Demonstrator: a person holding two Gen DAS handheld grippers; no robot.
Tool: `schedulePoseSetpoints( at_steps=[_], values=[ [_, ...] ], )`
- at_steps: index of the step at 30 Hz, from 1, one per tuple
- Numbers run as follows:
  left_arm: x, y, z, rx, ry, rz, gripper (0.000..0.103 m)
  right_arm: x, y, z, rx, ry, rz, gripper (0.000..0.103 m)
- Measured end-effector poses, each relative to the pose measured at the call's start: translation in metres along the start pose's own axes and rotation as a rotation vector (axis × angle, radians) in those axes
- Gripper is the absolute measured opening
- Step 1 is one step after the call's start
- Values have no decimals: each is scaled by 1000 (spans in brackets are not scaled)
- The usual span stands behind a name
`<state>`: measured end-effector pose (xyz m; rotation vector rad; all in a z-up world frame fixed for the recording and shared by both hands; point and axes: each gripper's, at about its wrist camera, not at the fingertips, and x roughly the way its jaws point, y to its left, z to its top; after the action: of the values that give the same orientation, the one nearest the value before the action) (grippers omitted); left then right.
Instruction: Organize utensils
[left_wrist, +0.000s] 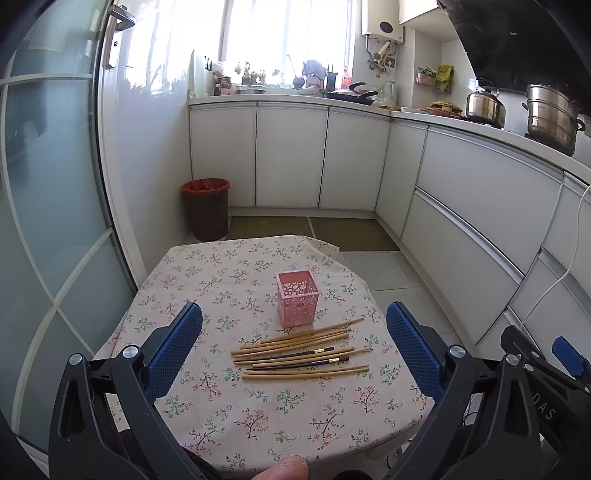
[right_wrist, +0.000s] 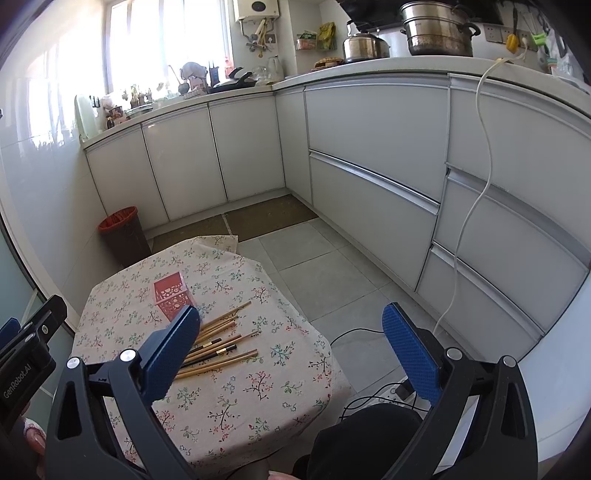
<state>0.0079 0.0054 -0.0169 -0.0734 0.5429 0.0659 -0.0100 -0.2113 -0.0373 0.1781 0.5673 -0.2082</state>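
A pink perforated utensil holder (left_wrist: 298, 297) stands upright and empty on the floral-cloth table (left_wrist: 207, 406). Several wooden chopsticks and two dark ones (left_wrist: 301, 352) lie in a loose pile just in front of it. My left gripper (left_wrist: 294, 345) is open, held above the table's near side, with the pile between its blue pads. My right gripper (right_wrist: 290, 350) is open and empty, off the table's right edge above the floor. The holder (right_wrist: 173, 297) and the chopsticks (right_wrist: 219, 347) also show in the right wrist view, partly behind the left fingertip (right_wrist: 173, 349).
A brown bin with a red liner (left_wrist: 207, 208) stands on the floor beyond the table. White cabinets (left_wrist: 476, 229) run along the back and right. Cables and a power strip (right_wrist: 391, 391) lie on the floor to the table's right.
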Motion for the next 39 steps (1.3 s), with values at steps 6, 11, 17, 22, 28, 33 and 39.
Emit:
schedulePoseSetpoints(
  at_steps=[6,11,17,22,28,33,39],
  values=[
    [1,2,-2,-3,2,3,96,0,1,-2,1,0,0,96],
    [1,3,-2,-2,1,4,96,0,1,-1,-2,1,2,96],
    [2,4,-3,-6,2,6,96,-1,2,-1,-2,3,3,96],
    [2,5,-3,-6,4,5,96,-2,4,-2,-3,3,4,96],
    [2,5,-3,-6,3,6,96,-2,3,-2,-2,5,4,96],
    [2,7,-5,-7,7,9,96,-2,3,-2,-1,9,7,96],
    [1,6,-6,-6,9,10,96,-1,1,-2,0,13,9,96]
  ],
)
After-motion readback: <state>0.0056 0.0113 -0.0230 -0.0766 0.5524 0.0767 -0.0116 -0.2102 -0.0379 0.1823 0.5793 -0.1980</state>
